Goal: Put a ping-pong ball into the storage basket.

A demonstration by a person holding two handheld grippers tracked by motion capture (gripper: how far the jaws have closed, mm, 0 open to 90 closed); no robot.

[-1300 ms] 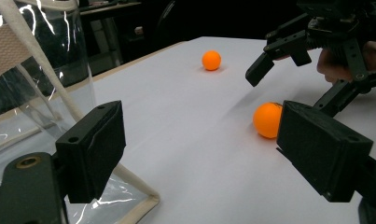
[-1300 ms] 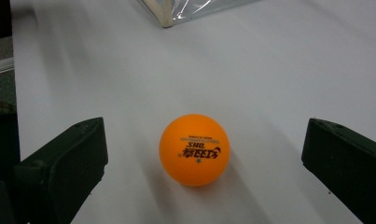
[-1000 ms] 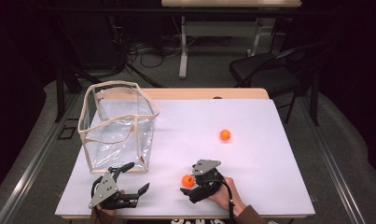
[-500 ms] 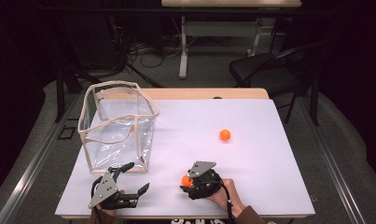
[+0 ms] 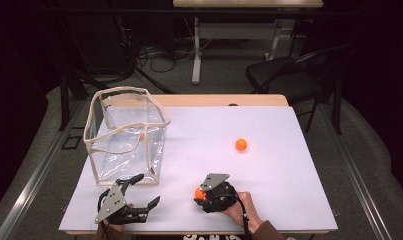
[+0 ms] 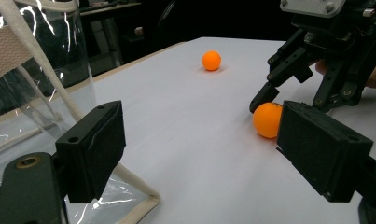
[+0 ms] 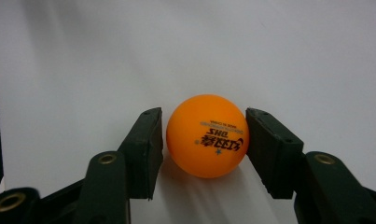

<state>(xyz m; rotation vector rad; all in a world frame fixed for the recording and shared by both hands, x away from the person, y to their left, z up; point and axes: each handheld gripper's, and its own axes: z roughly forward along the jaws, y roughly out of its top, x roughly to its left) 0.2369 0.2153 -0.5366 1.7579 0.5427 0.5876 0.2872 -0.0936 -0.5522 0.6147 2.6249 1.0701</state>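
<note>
An orange ball [image 7: 206,136] rests on the white table [image 5: 289,175] between the two jaws of my right gripper [image 7: 204,142], which press on its sides. From above, that ball [image 5: 200,193] sits at the left tip of the right gripper [image 5: 203,196], near the front edge. My left gripper [image 5: 146,190] stands open beside the front corner of the clear bag [image 5: 126,135], holding nothing. Looking along the left gripper [image 6: 199,154], I see the gripped ball [image 6: 267,120], the right gripper [image 6: 269,99] over it, and a second orange ball [image 6: 211,60] farther off.
The second ball [image 5: 241,144] lies loose at mid-table right. The clear bag with its beige trim [image 6: 36,70] stands open-topped at the left. A black chair [image 5: 284,75] and a desk stand beyond the table's far edge.
The right gripper and its ball have shifted slightly toward the front edge. The left gripper has drifted a little toward the person. The far ball and bag have not moved.
</note>
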